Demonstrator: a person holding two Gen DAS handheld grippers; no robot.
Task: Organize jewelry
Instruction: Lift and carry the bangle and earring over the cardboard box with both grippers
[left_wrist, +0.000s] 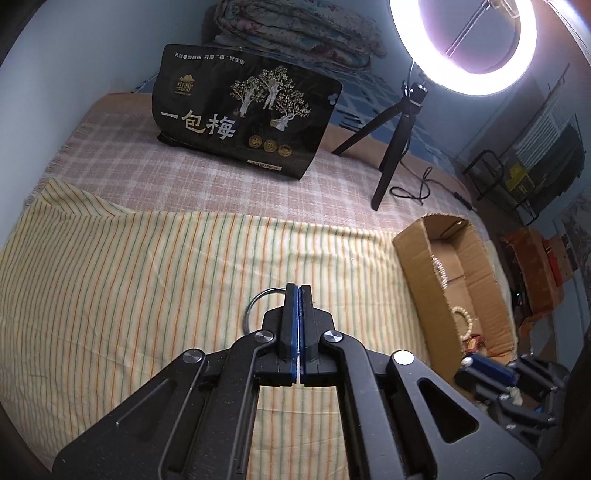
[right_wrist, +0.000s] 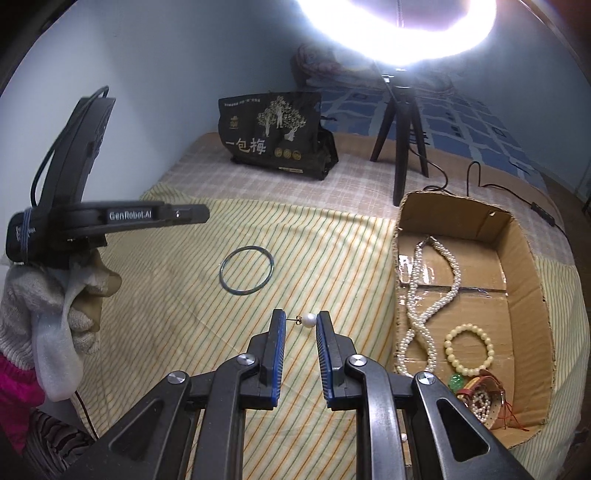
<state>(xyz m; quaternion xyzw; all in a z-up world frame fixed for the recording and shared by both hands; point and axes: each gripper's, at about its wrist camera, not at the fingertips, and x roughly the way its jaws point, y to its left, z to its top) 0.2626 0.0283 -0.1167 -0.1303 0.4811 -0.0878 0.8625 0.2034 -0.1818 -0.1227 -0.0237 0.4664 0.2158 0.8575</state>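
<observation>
A thin dark-green bangle (right_wrist: 246, 271) lies flat on the striped cloth. In the left wrist view part of the bangle (left_wrist: 258, 302) shows behind my left gripper (left_wrist: 299, 290), which is shut and empty, above it. My right gripper (right_wrist: 301, 320) is open, with a pearl stud earring (right_wrist: 308, 320) between its fingertips, against the right finger. The cardboard box (right_wrist: 532, 280) on the right holds a long pearl necklace (right_wrist: 424, 306), a cream bead bracelet (right_wrist: 469, 345) and other small pieces. The left gripper's body (right_wrist: 110, 218) shows at the left of the right wrist view.
A black snack bag (left_wrist: 243, 110) stands at the back of the bed. A ring light on a black tripod (left_wrist: 395, 147) stands behind the box, its cable trailing right. Folded quilts (left_wrist: 295, 33) lie against the wall. A gloved hand (right_wrist: 40, 317) holds the left gripper.
</observation>
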